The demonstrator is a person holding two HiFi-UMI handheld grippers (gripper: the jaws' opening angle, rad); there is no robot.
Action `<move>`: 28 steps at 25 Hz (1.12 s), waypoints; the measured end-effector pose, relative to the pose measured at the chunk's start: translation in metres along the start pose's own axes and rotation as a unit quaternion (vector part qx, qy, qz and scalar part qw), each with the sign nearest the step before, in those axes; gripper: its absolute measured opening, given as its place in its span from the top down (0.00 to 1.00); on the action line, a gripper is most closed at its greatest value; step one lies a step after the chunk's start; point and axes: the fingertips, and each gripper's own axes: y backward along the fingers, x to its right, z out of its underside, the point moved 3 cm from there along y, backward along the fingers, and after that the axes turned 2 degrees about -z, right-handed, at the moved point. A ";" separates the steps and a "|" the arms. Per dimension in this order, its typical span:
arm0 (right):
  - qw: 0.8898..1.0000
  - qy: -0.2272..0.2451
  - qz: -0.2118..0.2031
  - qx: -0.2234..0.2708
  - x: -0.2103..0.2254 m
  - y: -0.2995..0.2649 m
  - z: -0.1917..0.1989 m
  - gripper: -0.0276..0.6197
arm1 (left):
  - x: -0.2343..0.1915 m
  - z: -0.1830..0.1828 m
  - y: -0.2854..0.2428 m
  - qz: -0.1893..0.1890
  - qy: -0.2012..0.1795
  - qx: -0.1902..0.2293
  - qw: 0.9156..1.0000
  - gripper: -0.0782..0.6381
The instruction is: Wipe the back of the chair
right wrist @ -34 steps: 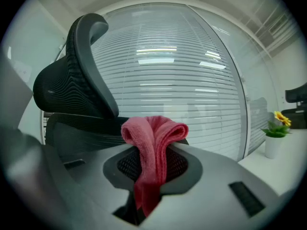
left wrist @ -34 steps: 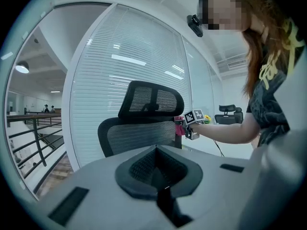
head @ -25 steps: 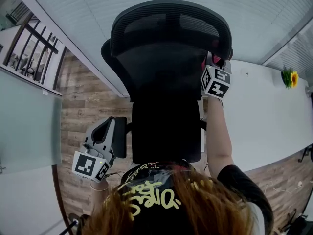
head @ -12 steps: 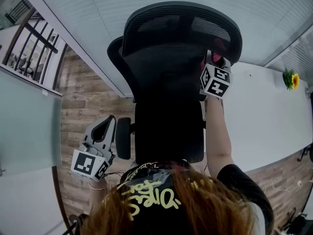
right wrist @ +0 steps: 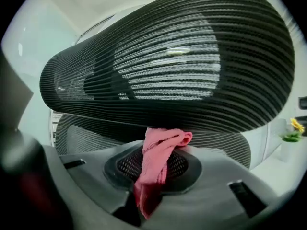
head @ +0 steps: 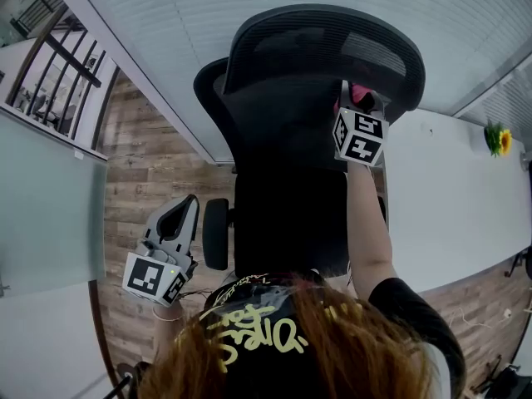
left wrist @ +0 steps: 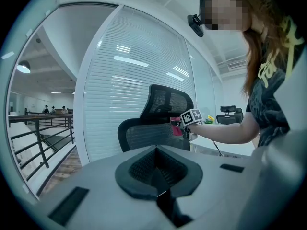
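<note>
In the head view the person's hair covers the bottom of the picture, and the chair [head: 283, 123] hides its own seat and base beneath its back. The pink cloth [head: 362, 96] is mostly hidden there behind the marker cube [head: 359, 136] of the right gripper [head: 356, 106], with only a small fold showing just under the headrest [head: 324, 44]. The right gripper view is clearer: the jaws of the right gripper [right wrist: 153, 171] are clamped on the lower end of the cloth [right wrist: 158, 155]. Its bunched upper end lies against the lower edge of the mesh headrest [right wrist: 177, 66], though how firmly it presses is hard to tell. The left gripper [head: 176, 214] is held low beside the chair, apart from the armrest [head: 215, 233]. In its own view the jaws of the left gripper [left wrist: 158, 176] are together with nothing between them, and the chair [left wrist: 144, 131] stands well beyond. Compared with a second ago, the chair sits further right in the head view and the gap between the armrest and the left gripper has widened. The right gripper has kept its place under the headrest, and the left gripper has barely moved.
</note>
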 end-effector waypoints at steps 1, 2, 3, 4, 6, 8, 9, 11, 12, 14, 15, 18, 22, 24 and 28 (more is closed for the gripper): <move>1.000 0.002 -0.002 0.000 -0.003 -0.001 -0.001 0.86 | -0.002 0.000 0.002 -0.002 0.001 0.000 1.000 0.90; 1.000 0.003 -0.003 -0.001 -0.006 -0.002 -0.001 0.86 | -0.004 0.001 0.003 -0.003 0.002 0.000 1.000 0.90; 1.000 0.005 -0.005 -0.001 -0.009 -0.003 -0.001 0.86 | -0.006 0.002 0.005 -0.004 0.002 0.000 1.000 0.90; 1.000 0.006 -0.006 -0.001 -0.011 -0.004 -0.002 0.86 | -0.008 0.002 0.006 -0.005 0.003 0.000 1.000 0.90; 1.000 0.009 -0.007 0.000 -0.016 -0.005 -0.002 0.86 | -0.011 0.003 0.008 -0.006 0.003 0.000 1.000 0.90; 1.000 0.013 -0.009 -0.001 -0.020 -0.006 -0.002 0.86 | -0.014 0.004 0.012 -0.008 0.004 0.001 1.000 0.90; 1.000 0.014 -0.011 -0.001 -0.023 -0.006 -0.002 0.86 | -0.015 0.004 0.014 -0.010 0.005 0.002 1.000 0.90; 1.000 0.018 -0.015 -0.001 -0.031 -0.007 -0.001 0.86 | -0.018 0.004 0.018 -0.013 0.006 0.005 1.000 0.90; 1.000 0.021 -0.018 -0.001 -0.036 -0.007 -0.001 0.86 | -0.020 0.005 0.020 -0.015 0.007 0.006 1.000 0.90; 0.999 0.029 -0.026 0.000 -0.045 -0.008 -0.002 0.86 | -0.023 0.006 0.023 -0.017 0.007 0.008 1.000 0.90; 0.999 0.034 -0.030 -0.001 -0.050 -0.009 -0.002 0.86 | -0.024 0.007 0.026 -0.019 0.008 0.007 1.000 0.90; 0.998 0.046 -0.044 -0.004 -0.068 -0.010 -0.002 0.86 | -0.030 0.009 0.034 -0.026 0.012 0.006 1.000 0.90; 0.998 0.041 -0.053 -0.007 -0.090 -0.015 0.006 0.86 | -0.036 0.021 0.040 -0.032 0.013 0.009 0.999 0.90; 0.998 0.036 -0.053 -0.007 -0.099 -0.017 0.013 0.86 | -0.039 0.030 0.043 -0.034 0.012 0.008 0.999 0.90; 0.998 0.029 -0.052 -0.008 -0.114 -0.019 -0.005 0.86 | -0.046 0.019 0.053 -0.039 0.016 0.008 0.999 0.90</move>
